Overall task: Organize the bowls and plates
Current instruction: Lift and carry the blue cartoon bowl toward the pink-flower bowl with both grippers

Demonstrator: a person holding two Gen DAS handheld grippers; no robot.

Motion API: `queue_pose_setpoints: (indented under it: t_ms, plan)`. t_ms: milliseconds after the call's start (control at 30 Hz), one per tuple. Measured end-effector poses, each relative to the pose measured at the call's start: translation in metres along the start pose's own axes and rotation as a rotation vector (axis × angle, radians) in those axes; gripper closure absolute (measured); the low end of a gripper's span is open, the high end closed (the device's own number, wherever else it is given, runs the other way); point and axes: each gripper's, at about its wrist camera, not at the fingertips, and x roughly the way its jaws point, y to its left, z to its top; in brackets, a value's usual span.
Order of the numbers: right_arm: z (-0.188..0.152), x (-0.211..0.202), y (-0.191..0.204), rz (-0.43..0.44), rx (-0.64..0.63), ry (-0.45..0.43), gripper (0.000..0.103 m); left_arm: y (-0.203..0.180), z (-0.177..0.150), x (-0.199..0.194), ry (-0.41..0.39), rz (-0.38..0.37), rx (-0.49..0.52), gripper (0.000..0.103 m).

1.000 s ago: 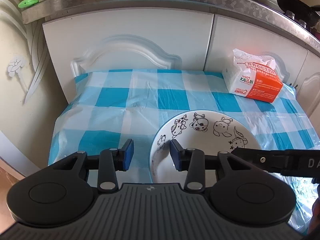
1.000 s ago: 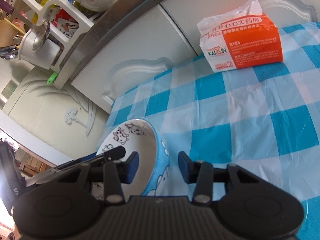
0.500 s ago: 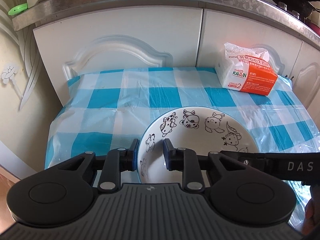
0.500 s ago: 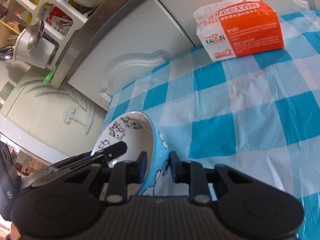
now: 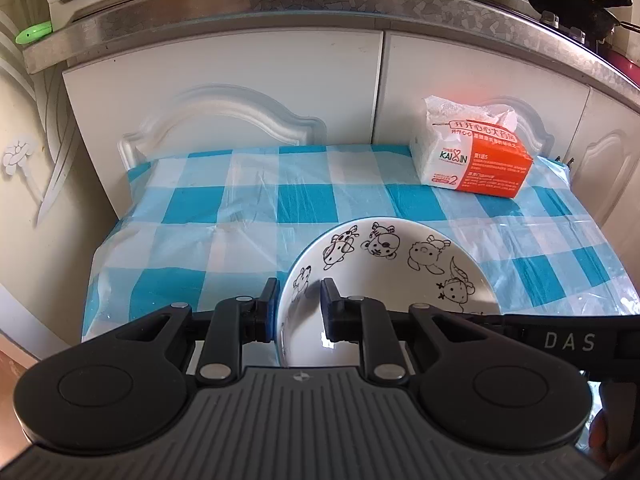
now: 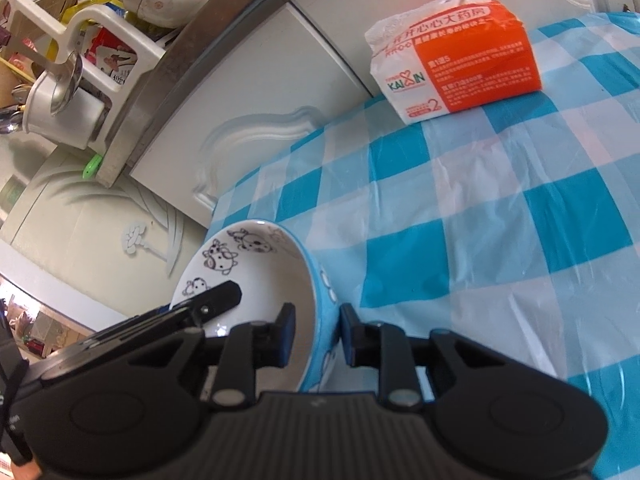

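A bowl, white inside with black cartoon animals and blue outside, is held over the near part of a blue-and-white checked table. My left gripper is shut on the bowl's left rim, one finger inside and one outside. My right gripper is shut on the opposite rim of the bowl. Each gripper shows in the other's view: the right one at the lower right of the left wrist view, the left one at the lower left of the right wrist view.
An orange-and-white tissue pack lies at the table's far right. White cabinet doors back the table under a grey counter. A dish rack with a cup and bowls stands on the counter.
Both grippers closed from open onto the bowl's rim, one on each side. The bowl has risen slightly and shifted in view with the grippers.
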Motion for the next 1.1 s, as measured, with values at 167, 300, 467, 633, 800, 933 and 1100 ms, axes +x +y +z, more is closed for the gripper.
queue_pose_setpoints:
  t_ms: [167, 300, 467, 633, 800, 933, 1100]
  plan:
    - [0.0, -0.01, -0.002, 0.004, 0.005, -0.025, 0.08, -0.006, 0.001, -0.006, -0.012, -0.007, -0.001, 0.083]
    - [-0.001, -0.015, -0.003, 0.007, 0.005, -0.033, 0.08, -0.009, 0.001, -0.012, -0.021, -0.01, -0.004, 0.083]
    - [-0.002, -0.026, -0.004, 0.02, 0.017, -0.042, 0.08, -0.014, 0.002, -0.022, -0.038, -0.019, -0.011, 0.084]
    - [-0.002, -0.044, -0.006, 0.034, 0.028, -0.065, 0.08, -0.023, 0.002, -0.035, -0.055, -0.029, -0.006, 0.084]
    - [-0.003, -0.068, -0.007, 0.044, 0.028, -0.092, 0.08, -0.034, 0.001, -0.052, -0.069, -0.048, -0.005, 0.084]
    - [-0.007, -0.089, -0.012, 0.044, 0.032, -0.108, 0.08, -0.047, -0.002, -0.066, -0.083, -0.067, 0.002, 0.084]
    - [-0.015, -0.12, -0.022, 0.043, 0.043, -0.139, 0.08, -0.066, -0.009, -0.085, -0.097, -0.102, 0.007, 0.084]
